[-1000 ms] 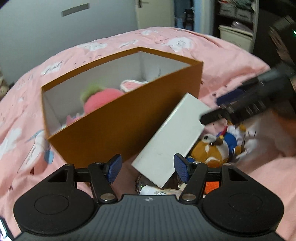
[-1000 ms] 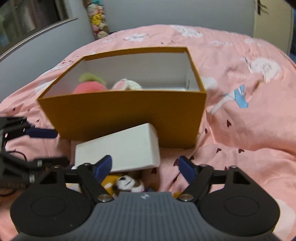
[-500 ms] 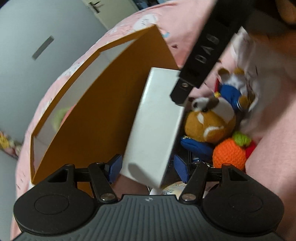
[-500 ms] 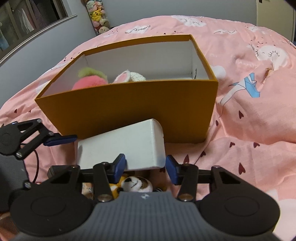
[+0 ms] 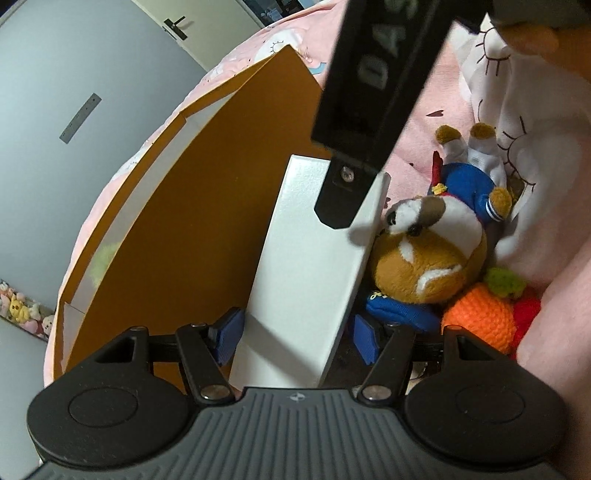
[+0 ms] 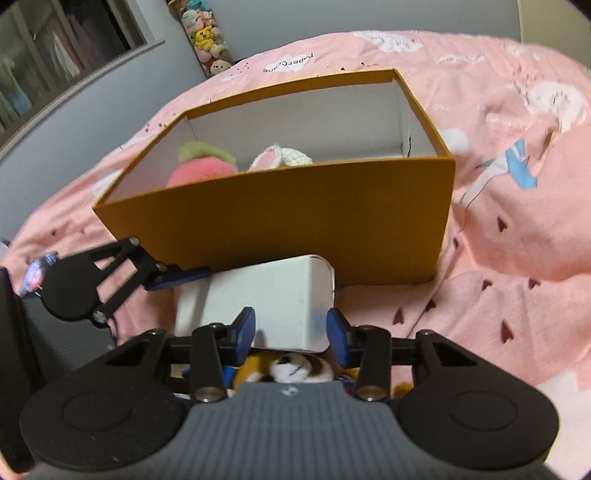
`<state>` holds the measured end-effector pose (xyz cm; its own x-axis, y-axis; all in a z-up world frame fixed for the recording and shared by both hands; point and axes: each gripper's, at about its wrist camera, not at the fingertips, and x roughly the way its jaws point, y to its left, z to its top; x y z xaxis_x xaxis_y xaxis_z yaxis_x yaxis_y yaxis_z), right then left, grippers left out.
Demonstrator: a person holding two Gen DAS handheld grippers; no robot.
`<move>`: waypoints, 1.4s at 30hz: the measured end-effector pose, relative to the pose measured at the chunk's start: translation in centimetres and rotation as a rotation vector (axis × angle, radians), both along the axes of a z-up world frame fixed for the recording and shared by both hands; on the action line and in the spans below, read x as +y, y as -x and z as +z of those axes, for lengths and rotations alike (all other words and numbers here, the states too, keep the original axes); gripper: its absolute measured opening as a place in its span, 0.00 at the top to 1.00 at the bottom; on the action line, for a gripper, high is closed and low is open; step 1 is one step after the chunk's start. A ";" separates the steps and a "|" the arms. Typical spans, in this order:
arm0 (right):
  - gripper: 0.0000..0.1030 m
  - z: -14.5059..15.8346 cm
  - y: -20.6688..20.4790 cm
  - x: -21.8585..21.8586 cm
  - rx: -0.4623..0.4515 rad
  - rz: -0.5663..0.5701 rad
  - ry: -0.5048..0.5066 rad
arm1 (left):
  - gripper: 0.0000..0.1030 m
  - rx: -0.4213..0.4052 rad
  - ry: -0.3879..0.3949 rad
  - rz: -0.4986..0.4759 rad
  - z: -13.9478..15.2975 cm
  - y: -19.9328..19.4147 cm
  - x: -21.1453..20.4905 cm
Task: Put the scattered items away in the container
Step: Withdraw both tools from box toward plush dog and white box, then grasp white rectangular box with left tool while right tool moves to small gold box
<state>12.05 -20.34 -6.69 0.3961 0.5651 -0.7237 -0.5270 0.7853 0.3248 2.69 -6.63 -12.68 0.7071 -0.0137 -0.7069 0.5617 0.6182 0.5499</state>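
An orange cardboard box [image 6: 277, 229] stands open on the bed, with a pink plush [image 6: 199, 170] and a white crochet toy [image 6: 280, 158] inside. A flat white box [image 5: 306, 277] leans against its near wall [image 5: 184, 240]. My left gripper [image 5: 295, 339] is open astride one end of the white box, with a gap at the right pad. My right gripper [image 6: 291, 334] is at the other end of the white box [image 6: 266, 295]. Its jaws are closing with the box between them, and no firm press shows. A brown plush dog [image 5: 424, 258] and an orange crochet fruit [image 5: 480, 317] lie beside the white box.
The pink patterned bedspread [image 6: 498, 184] covers the whole bed and rises in folds right of the box. A door [image 5: 110, 92] and a stack of small plush toys [image 6: 207, 33] stand by the grey walls. A red knitted item [image 5: 528, 310] touches the orange fruit.
My left gripper rolled and dropped until its fingers stood either side of the white box's end. The right jaws narrowed around the box's other end while that hand stayed put.
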 end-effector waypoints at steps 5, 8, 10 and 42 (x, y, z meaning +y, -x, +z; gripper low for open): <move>0.58 0.4 0.2 -0.2 0.013 0.011 -0.044 | 0.30 -0.010 -0.017 -0.006 -0.2 0.4 0.4; 0.58 0.9 0.4 -0.1 0.013 0.019 -0.074 | 0.36 -0.037 -0.053 -0.025 -0.5 1.1 0.2; 0.58 1.2 0.6 -0.1 0.010 0.027 -0.086 | 0.44 -0.051 -0.065 -0.033 -0.3 1.7 0.1; 0.64 0.8 0.7 -0.2 -0.088 0.004 0.117 | 0.70 -0.095 0.066 0.047 3.5 3.0 3.1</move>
<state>11.34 -20.50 -5.90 0.4586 0.4805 -0.7475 -0.5527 0.8129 0.1835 -0.33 -3.49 -9.22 0.7718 -0.0233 -0.6355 0.4787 0.6791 0.5565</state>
